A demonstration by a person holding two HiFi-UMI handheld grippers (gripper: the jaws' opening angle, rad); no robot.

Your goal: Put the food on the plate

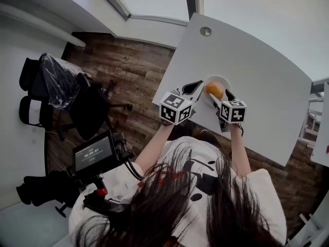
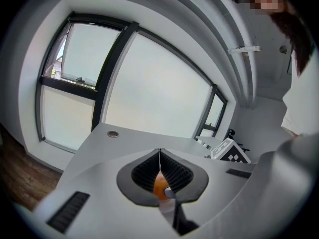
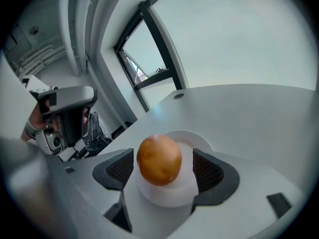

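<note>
A round orange-brown piece of food [image 3: 159, 159] rests on a small white plate [image 3: 199, 139] on the white table [image 1: 257, 60]. My right gripper [image 3: 163, 169] is open, its dark pads standing either side of the food with a small gap on each side. In the head view the food [image 1: 215, 89] lies on the plate [image 1: 222, 79] between both grippers near the table's near edge. My left gripper [image 2: 159, 153] is shut, tips touching, with nothing held; the food [image 2: 160, 187] shows through the gap behind its jaws. It sits left of the plate [image 1: 194, 89].
A round cable grommet [image 1: 205, 31] sits at the table's far corner. Left of the table's edge are a wood floor, black office chairs [image 1: 77, 96] and a device with a screen [image 1: 95, 152]. Large windows lie beyond the table.
</note>
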